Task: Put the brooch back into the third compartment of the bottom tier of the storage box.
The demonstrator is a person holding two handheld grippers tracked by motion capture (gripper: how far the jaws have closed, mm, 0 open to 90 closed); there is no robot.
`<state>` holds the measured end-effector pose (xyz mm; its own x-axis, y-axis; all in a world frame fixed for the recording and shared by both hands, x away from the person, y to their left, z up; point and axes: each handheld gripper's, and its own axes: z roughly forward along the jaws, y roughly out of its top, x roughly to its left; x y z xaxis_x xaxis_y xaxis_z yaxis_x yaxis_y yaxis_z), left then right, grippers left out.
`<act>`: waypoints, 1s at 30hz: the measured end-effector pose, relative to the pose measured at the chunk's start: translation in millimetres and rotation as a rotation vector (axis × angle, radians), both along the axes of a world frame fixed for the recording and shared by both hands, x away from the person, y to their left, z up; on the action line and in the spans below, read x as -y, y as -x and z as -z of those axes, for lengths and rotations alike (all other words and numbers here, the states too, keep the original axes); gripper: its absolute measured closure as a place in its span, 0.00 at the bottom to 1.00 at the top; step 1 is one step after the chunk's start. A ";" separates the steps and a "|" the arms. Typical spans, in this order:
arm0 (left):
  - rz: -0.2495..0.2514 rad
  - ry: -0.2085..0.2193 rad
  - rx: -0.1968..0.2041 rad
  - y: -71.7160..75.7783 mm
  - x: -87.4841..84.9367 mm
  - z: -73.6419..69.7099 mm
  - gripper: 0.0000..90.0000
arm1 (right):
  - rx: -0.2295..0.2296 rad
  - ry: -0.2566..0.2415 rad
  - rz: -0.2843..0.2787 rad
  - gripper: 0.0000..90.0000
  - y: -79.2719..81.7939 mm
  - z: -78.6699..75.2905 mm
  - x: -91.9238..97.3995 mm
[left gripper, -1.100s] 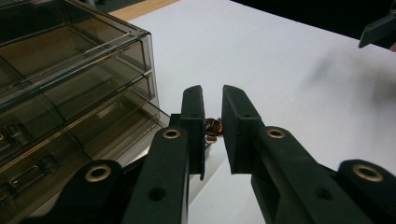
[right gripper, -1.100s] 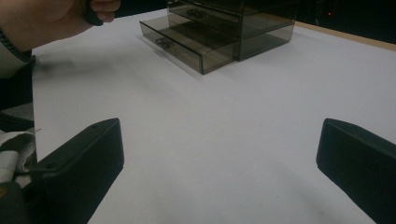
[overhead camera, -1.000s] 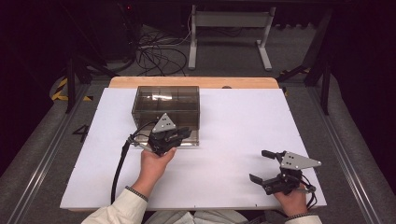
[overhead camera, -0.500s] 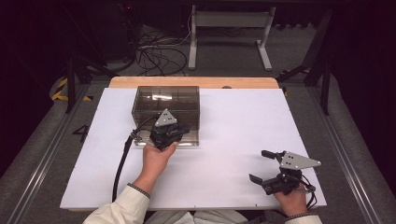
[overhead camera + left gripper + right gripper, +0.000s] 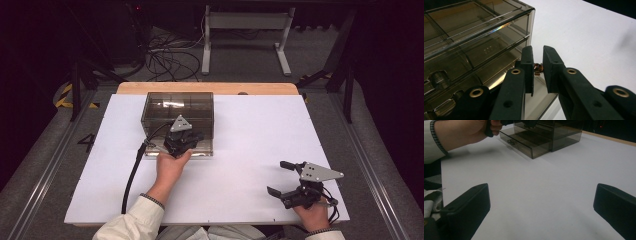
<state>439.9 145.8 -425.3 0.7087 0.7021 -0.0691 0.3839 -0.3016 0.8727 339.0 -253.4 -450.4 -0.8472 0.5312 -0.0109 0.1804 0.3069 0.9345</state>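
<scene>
White sheet (image 5: 250,150) covers nearly the whole table (image 5: 210,88), whose wooden far edge shows as a bare strip behind it. Toward the far left part of the sheet stands a smoky see-through drawer box (image 5: 177,112), square to the far edge, with its lowest drawer (image 5: 524,143) pulled out toward the person. A left hand (image 5: 169,167) in a pale sleeve reaches to the front of that box and carries the left gripper (image 5: 182,140), which hangs just over the open drawer. In the left gripper view its two black jaws stand close together and pinch a small reddish-brown bead-like thing (image 5: 538,68) between their tips, right at the box's front corner above the drawer; what the thing is exactly is too small to tell. Near the sheet's front right corner, well apart from the box, the right gripper (image 5: 282,177) rests in the right hand (image 5: 312,215) with its jaws spread wide and nothing between them, just bare white sheet.
</scene>
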 end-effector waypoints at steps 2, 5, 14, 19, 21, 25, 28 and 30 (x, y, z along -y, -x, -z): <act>-0.004 -0.007 0.002 -1.2 -0.6 0.5 0.89 | 0.000 0.000 0.000 0.01 0.0 0.0 0.0; -0.003 0.004 -0.003 -1.9 -0.5 1.2 0.89 | -0.001 -0.001 -0.001 0.01 0.0 0.1 -0.2; -0.002 -0.010 -0.008 -3.3 -0.8 3.6 0.89 | 0.000 -0.001 -0.001 0.01 0.3 -0.2 0.2; -0.005 -0.027 -0.029 -5.3 -0.8 8.0 0.89 | 0.001 -0.002 0.000 0.01 0.4 -0.2 0.5; -0.002 -0.030 -0.035 -6.2 -0.4 9.7 0.89 | 0.000 -0.003 0.000 0.02 0.3 -0.3 0.6; -0.001 -0.050 -0.045 -7.9 -0.3 12.8 0.88 | 0.000 -0.004 0.001 0.01 0.4 -0.2 0.8; -0.002 -0.055 -0.057 -9.0 0.1 15.1 0.88 | -0.002 -0.005 0.001 0.01 0.2 -0.1 0.8; -0.005 -0.065 -0.059 -10.1 0.2 16.6 0.88 | -0.003 -0.003 0.001 0.01 0.1 0.1 0.7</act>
<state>450.0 145.5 -441.9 0.7013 0.7099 -0.0654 0.4361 -0.3545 0.8272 338.9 -254.1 -450.4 -0.8468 0.5319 -0.0069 0.1831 0.3036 0.9350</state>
